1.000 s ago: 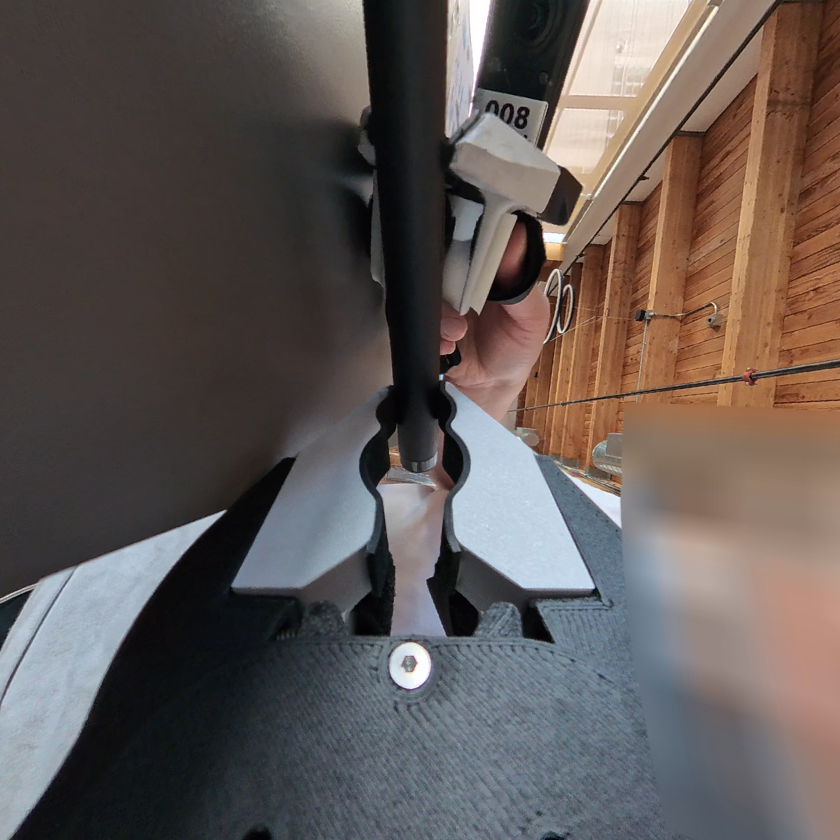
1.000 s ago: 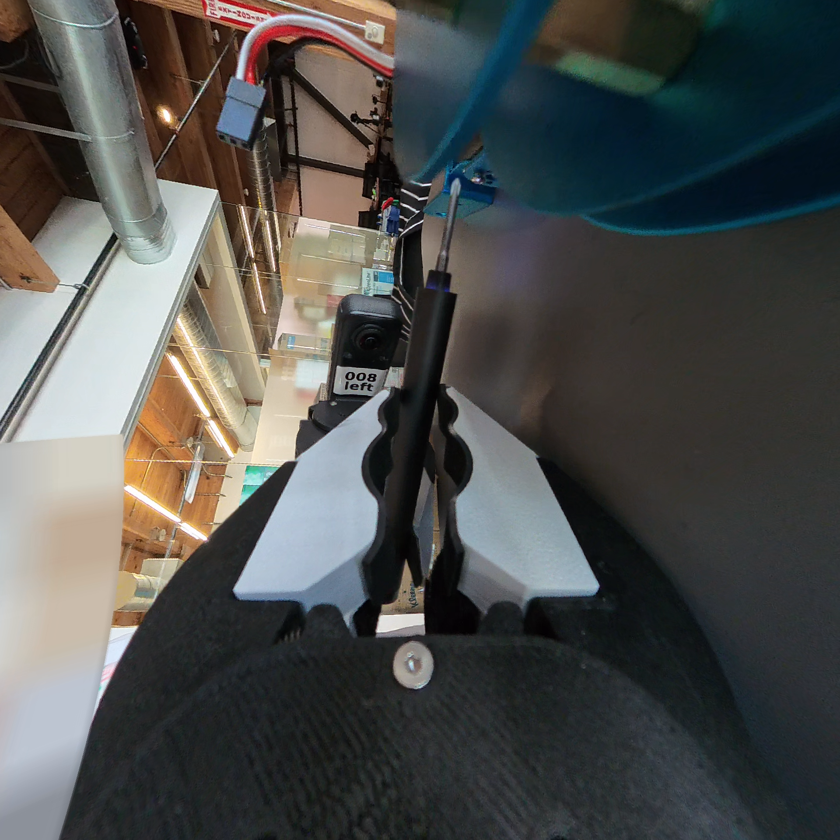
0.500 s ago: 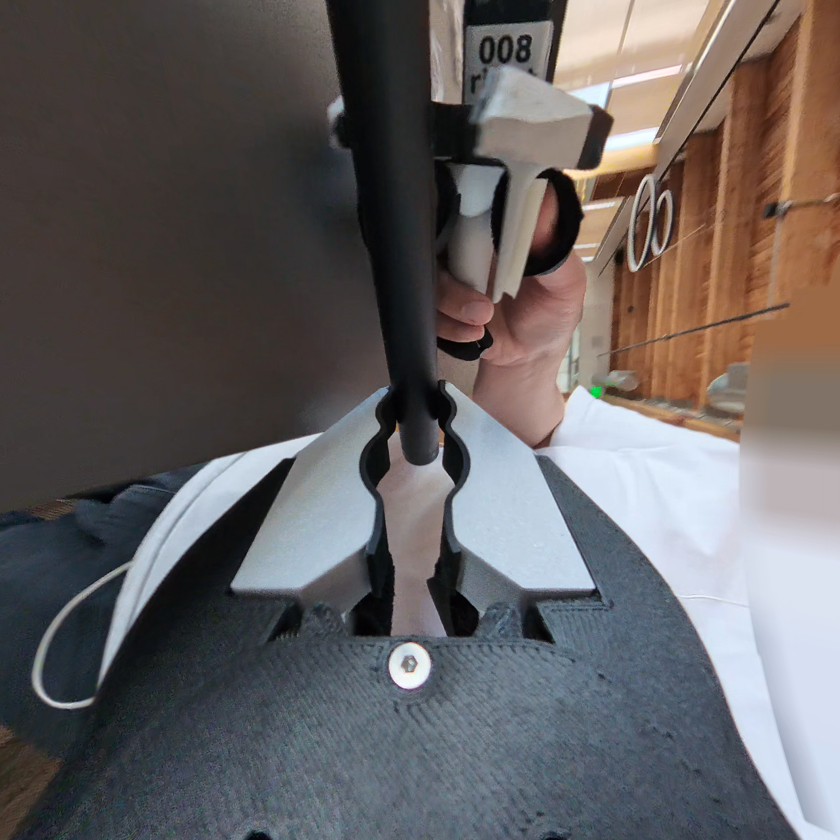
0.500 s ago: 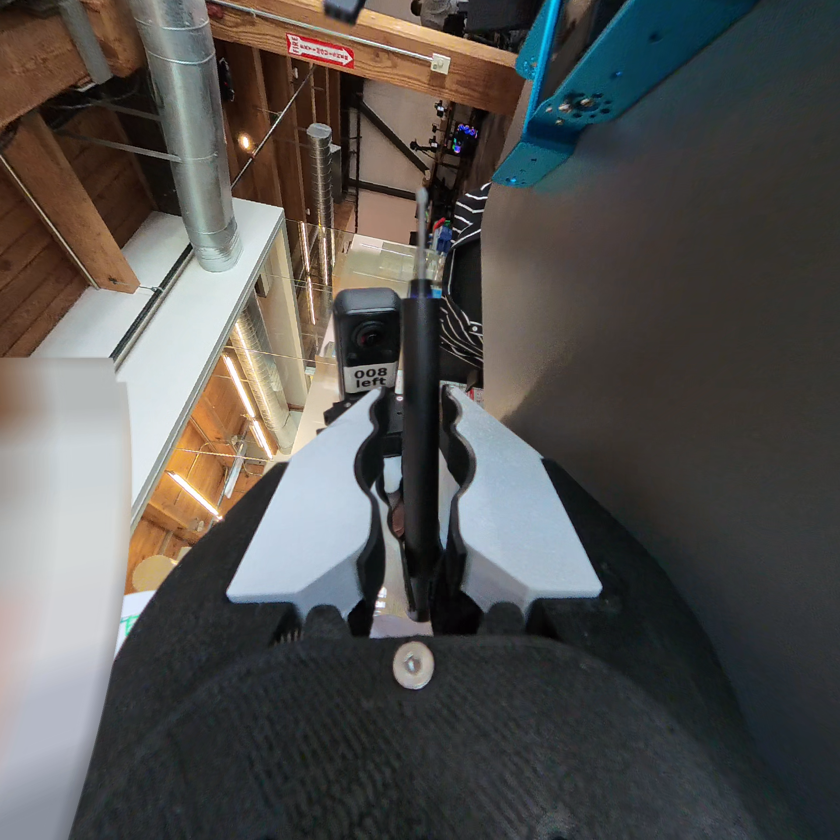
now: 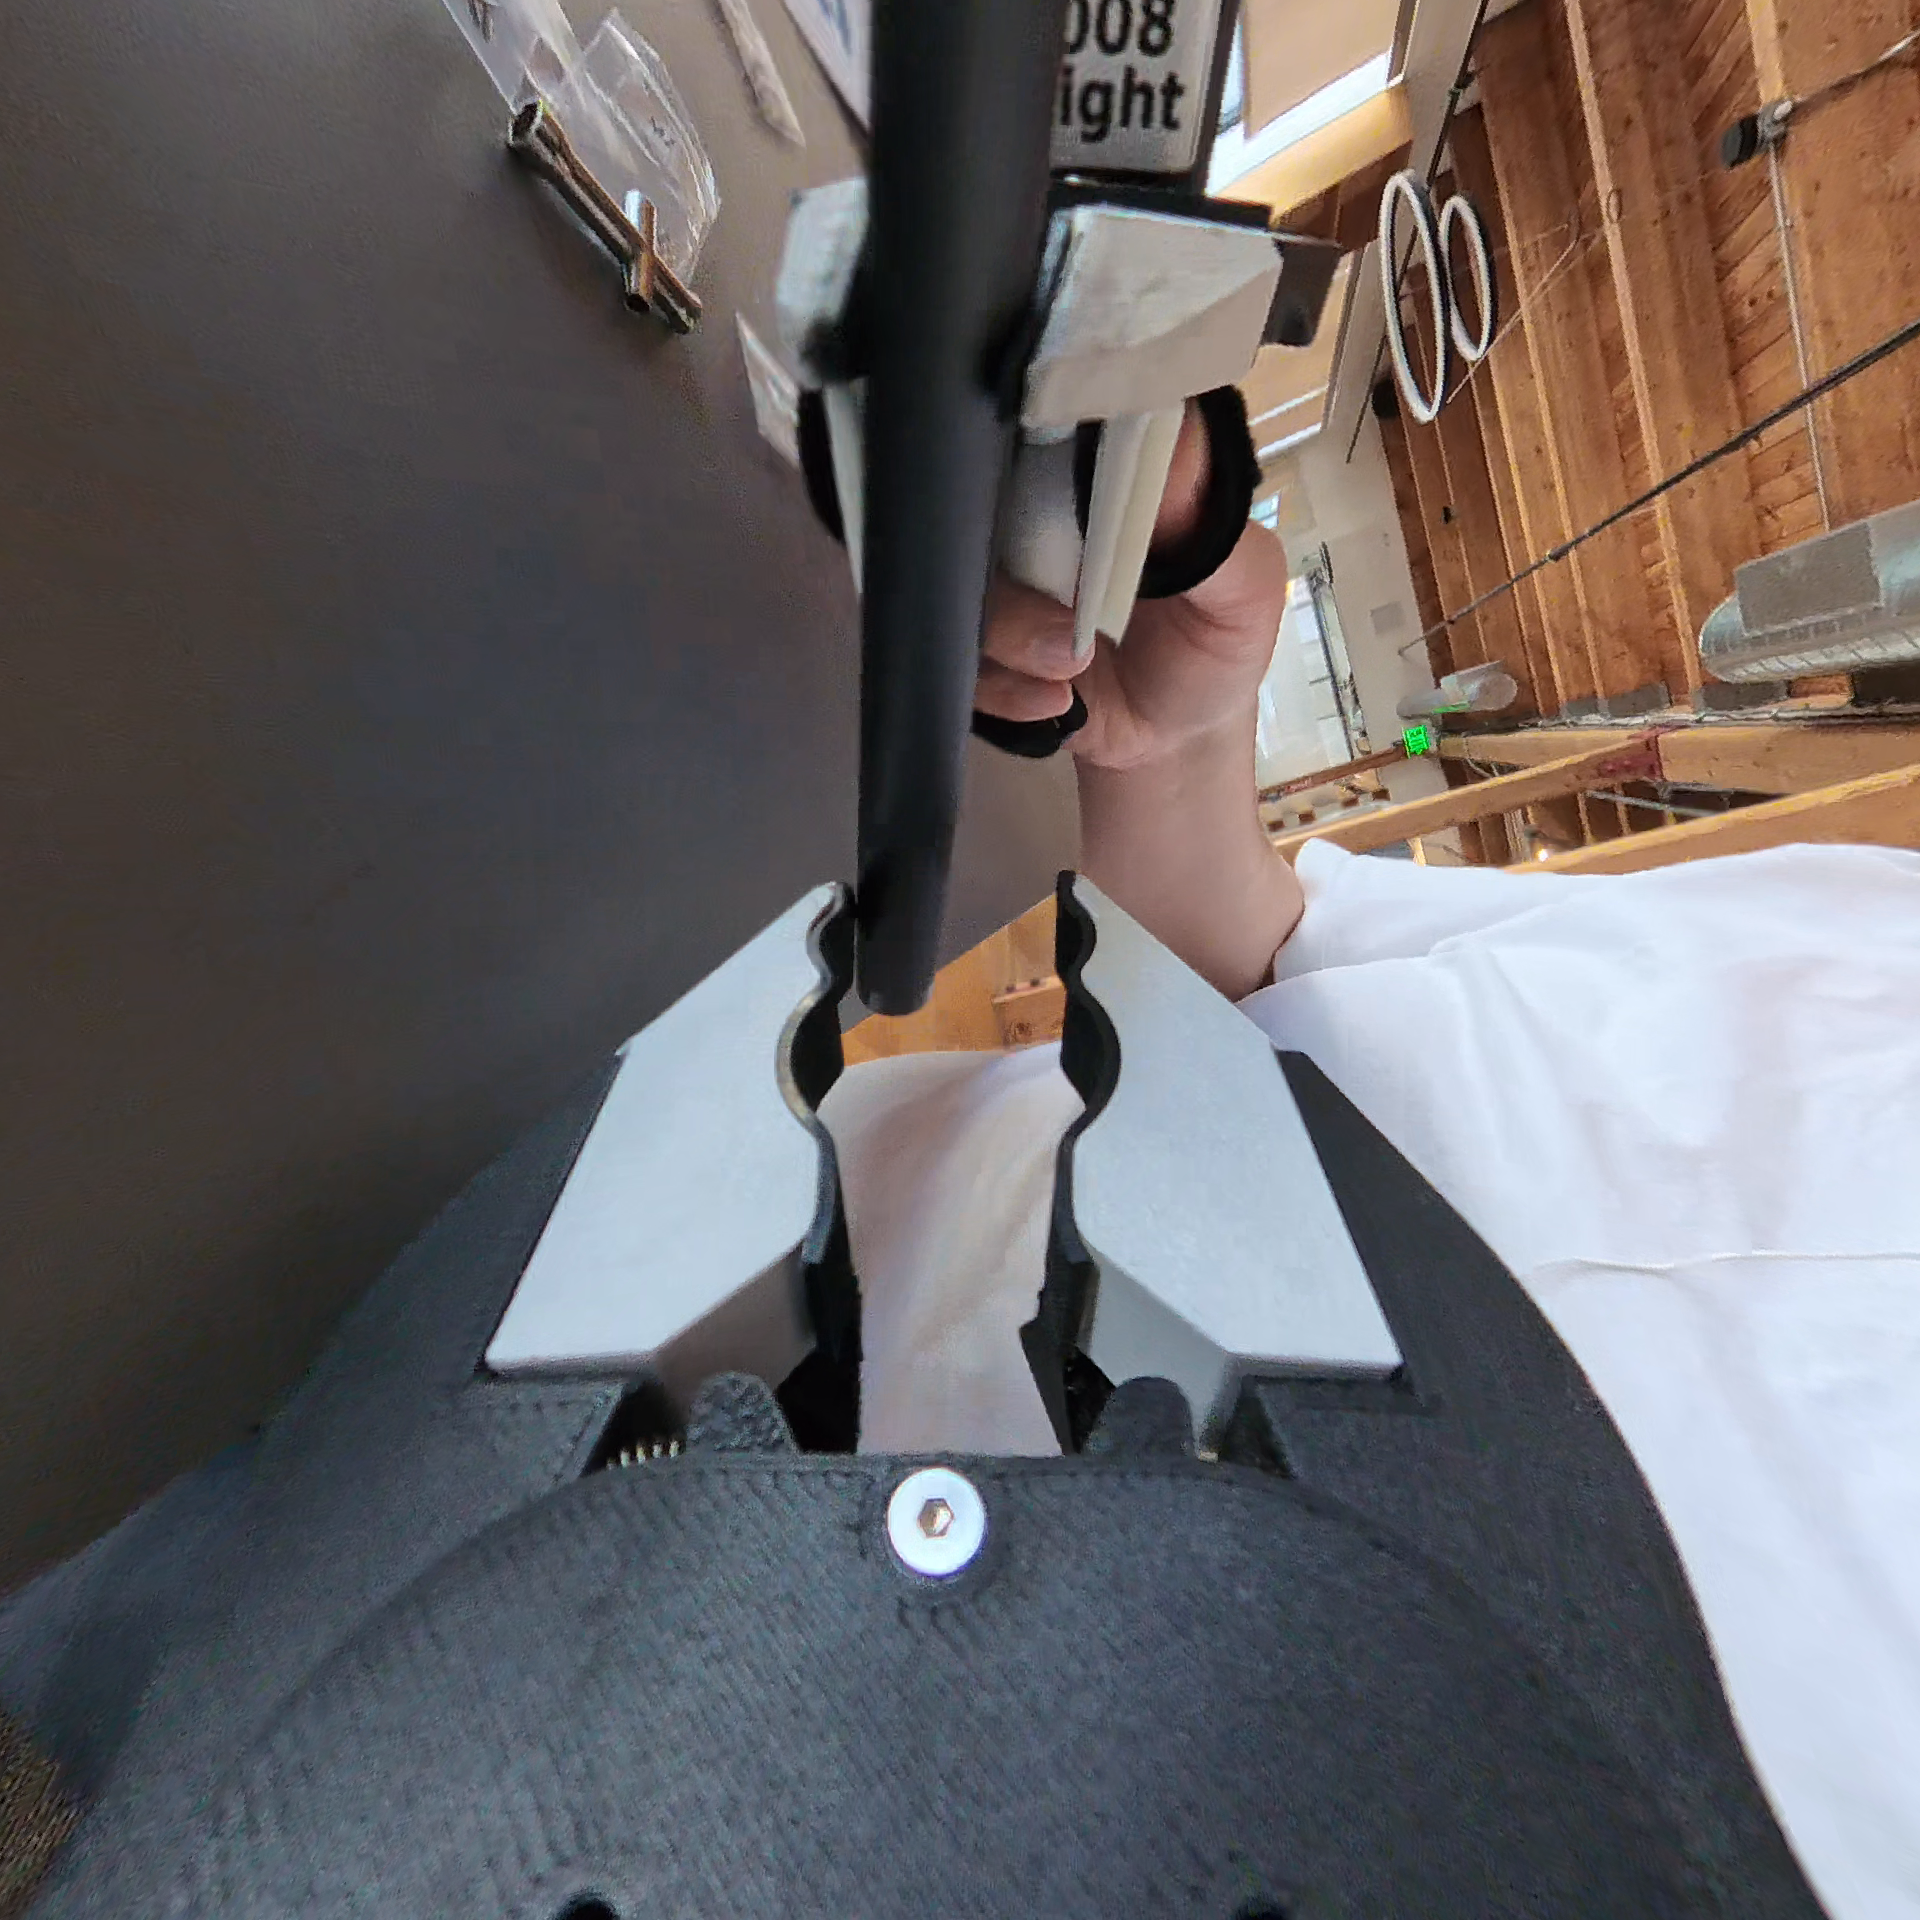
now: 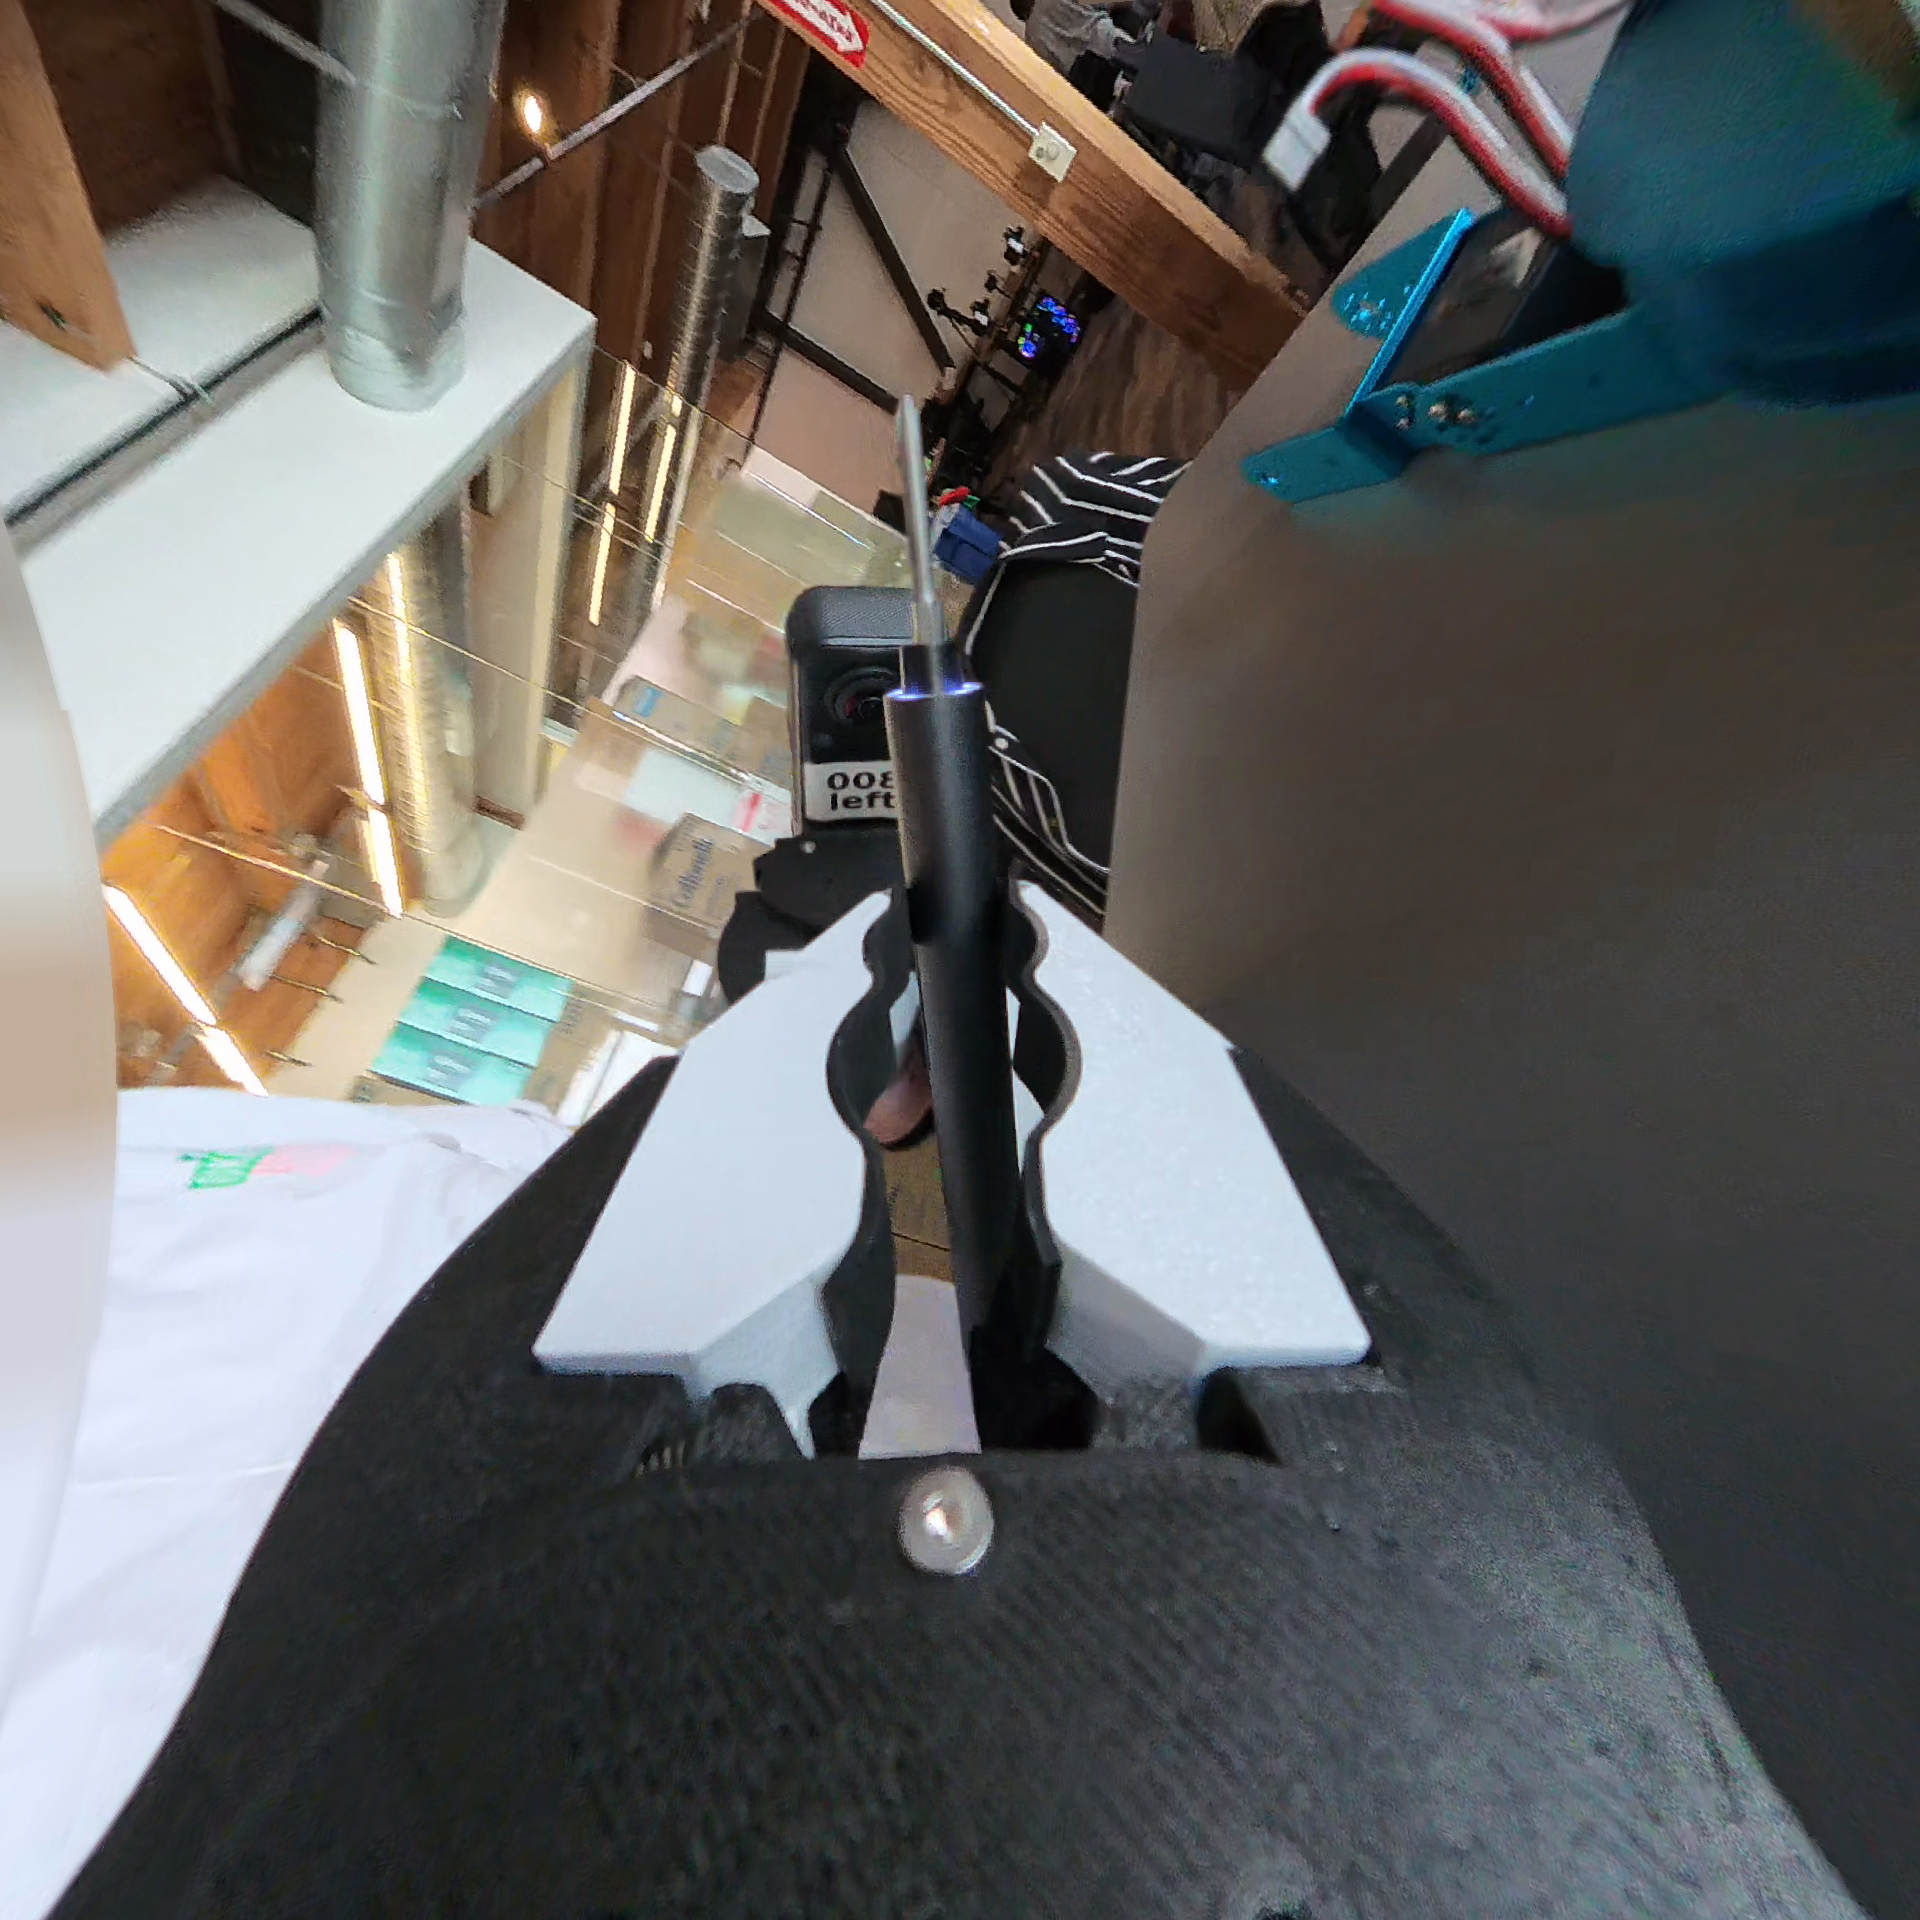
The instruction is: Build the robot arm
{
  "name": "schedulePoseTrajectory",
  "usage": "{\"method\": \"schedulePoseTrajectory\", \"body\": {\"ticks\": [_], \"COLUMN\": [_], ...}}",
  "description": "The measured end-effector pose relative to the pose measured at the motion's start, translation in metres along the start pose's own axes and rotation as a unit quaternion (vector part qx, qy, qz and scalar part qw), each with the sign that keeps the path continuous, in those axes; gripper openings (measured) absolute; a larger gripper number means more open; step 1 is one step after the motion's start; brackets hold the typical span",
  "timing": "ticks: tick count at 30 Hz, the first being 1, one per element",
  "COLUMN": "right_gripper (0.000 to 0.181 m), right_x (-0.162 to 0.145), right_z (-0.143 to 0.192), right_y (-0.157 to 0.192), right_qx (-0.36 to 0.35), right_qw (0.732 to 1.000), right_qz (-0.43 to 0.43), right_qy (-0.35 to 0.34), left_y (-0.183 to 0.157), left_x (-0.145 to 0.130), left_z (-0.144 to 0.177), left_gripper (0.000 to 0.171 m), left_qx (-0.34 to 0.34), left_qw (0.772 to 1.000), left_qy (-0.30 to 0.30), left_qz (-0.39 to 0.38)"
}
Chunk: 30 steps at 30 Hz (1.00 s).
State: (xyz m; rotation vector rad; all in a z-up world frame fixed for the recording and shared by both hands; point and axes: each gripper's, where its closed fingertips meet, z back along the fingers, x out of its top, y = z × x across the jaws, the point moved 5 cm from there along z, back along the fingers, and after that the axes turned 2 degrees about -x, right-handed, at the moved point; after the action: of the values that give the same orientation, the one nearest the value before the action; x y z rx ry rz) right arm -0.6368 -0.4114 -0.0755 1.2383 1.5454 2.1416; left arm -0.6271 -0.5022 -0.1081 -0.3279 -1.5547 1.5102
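A black electric screwdriver (image 6: 951,935) with a thin metal bit (image 6: 912,499) is clamped lengthwise in my right gripper (image 6: 956,914), which is shut on its handle. In the left wrist view the same handle (image 5: 935,520) points at me, its butt end beside my left fingertip. My left gripper (image 5: 956,904) is open and empty, jaws apart around that end. The right gripper (image 5: 1029,301) and the hand (image 5: 1164,665) holding it face me close above. The left gripper's camera (image 6: 842,707) shows behind the screwdriver.
A dark grey table top (image 5: 364,623) fills the left side, with a metal T-shaped part (image 5: 644,260) in a clear bag. A blue metal bracket (image 6: 1403,416) with red and white wires (image 6: 1434,94) lies on the table (image 6: 1558,935). A white shirt (image 5: 1558,1143) is close. My hands' fingertips stand some 9 centimetres from each other.
My left gripper has opened and let go of the screwdriver's butt end. The right gripper still holds the screwdriver. Both views have swung, and the blue bracket has come back into the right view.
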Motion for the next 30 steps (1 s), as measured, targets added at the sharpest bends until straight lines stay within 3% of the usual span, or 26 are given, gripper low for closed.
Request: {"method": "schedulePoseTrajectory", "body": {"ticks": [4, 8, 13, 18, 20, 22, 26, 30], "right_gripper": [0.016, 0.016, 0.016, 0.016, 0.017, 0.017, 0.017, 0.017], "right_x": [0.008, 0.005, -0.007, -0.004, -0.003, -0.003, -0.01, -0.01], "right_z": [0.026, 0.044, 0.047, 0.032, 0.022, 0.015, -0.002, -0.014], "right_y": [0.007, 0.003, -0.016, -0.032, -0.038, -0.047, -0.052, -0.051], "right_qx": [-0.002, -0.049, -0.156, -0.251, -0.283, -0.33, -0.376, -0.434], "right_qw": [1.0, 0.995, 0.968, 0.931, 0.916, 0.901, 0.884, 0.858], "right_qz": [0.023, 0.056, 0.117, 0.16, 0.179, 0.182, 0.196, 0.212], "right_qy": [0.013, 0.063, 0.161, 0.211, 0.219, 0.216, 0.198, 0.176], "left_y": [-0.002, 0.014, 0.027, 0.048, 0.06, 0.072, 0.092, 0.102], "left_x": [0.003, 0.012, 0.047, 0.092, 0.109, 0.122, 0.145, 0.171], "left_z": [0.012, 0.056, 0.115, 0.149, 0.157, 0.162, 0.183, 0.203], "left_gripper": [0.037, 0.035, 0.054, 0.057, 0.056, 0.055, 0.065, 0.071], "left_qx": [-0.006, 0.129, 0.308, 0.415, 0.419, 0.392, 0.291, 0.219], "left_qw": [0.998, 0.984, 0.925, 0.856, 0.839, 0.838, 0.872, 0.883], "left_qy": [-0.058, -0.109, -0.115, -0.053, -0.029, -0.007, 0.017, 0.04], "left_qz": [0.001, -0.062, -0.19, -0.303, -0.347, -0.379, -0.393, -0.412]}}
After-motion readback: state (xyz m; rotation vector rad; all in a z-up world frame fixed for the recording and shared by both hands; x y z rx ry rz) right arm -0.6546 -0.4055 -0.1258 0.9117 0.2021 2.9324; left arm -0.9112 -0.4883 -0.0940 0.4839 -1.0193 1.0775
